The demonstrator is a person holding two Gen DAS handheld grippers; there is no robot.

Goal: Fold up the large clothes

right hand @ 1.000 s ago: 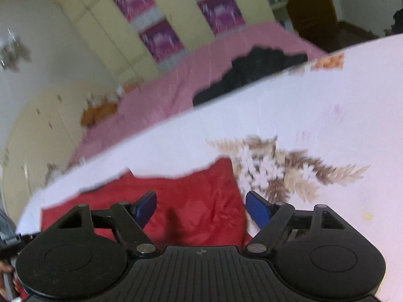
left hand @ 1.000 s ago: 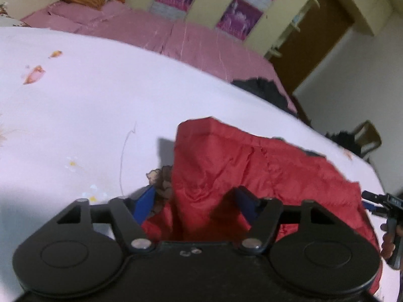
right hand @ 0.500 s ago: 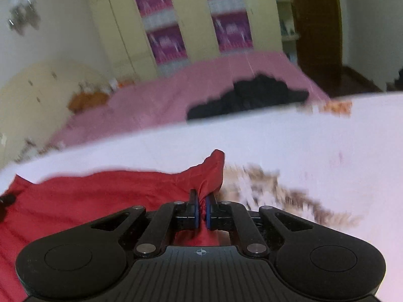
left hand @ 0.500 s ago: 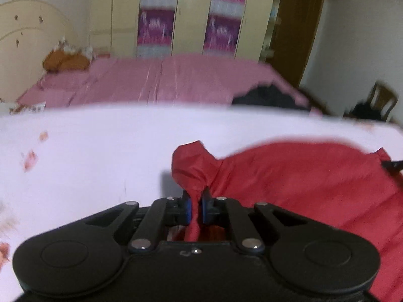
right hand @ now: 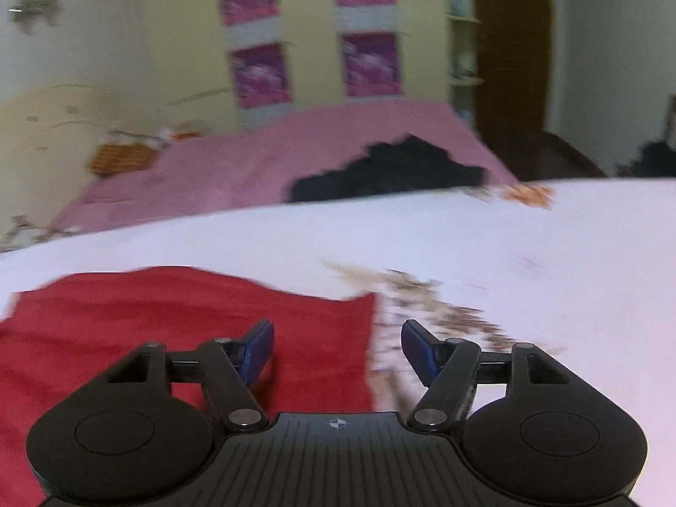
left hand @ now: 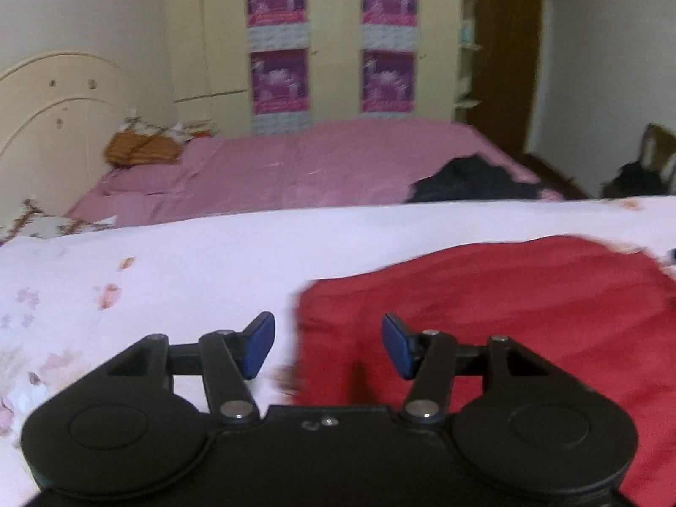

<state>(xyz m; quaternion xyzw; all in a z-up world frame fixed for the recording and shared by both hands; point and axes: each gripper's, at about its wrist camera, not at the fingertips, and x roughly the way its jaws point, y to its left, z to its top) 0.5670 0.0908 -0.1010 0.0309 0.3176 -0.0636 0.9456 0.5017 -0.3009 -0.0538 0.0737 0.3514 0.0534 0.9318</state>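
Note:
A red garment (left hand: 507, 308) lies flat on the white floral sheet (left hand: 190, 262). In the left wrist view its left edge runs between the fingers of my left gripper (left hand: 328, 346), which is open and holds nothing. In the right wrist view the same red garment (right hand: 177, 329) fills the lower left, and its right edge runs between the fingers of my right gripper (right hand: 338, 350), also open and empty. Both grippers hover just above the cloth's near corners.
A pink bed (left hand: 295, 164) stands behind the white sheet, with a black garment (left hand: 469, 181) on its right end and an orange item (left hand: 139, 150) near the cream headboard. A wardrobe with purple posters, a brown door and a chair stand at the back.
A second ago both grippers were open over the garment; half a second ago each was shut on a lifted corner. Now both have let go and the cloth lies flat.

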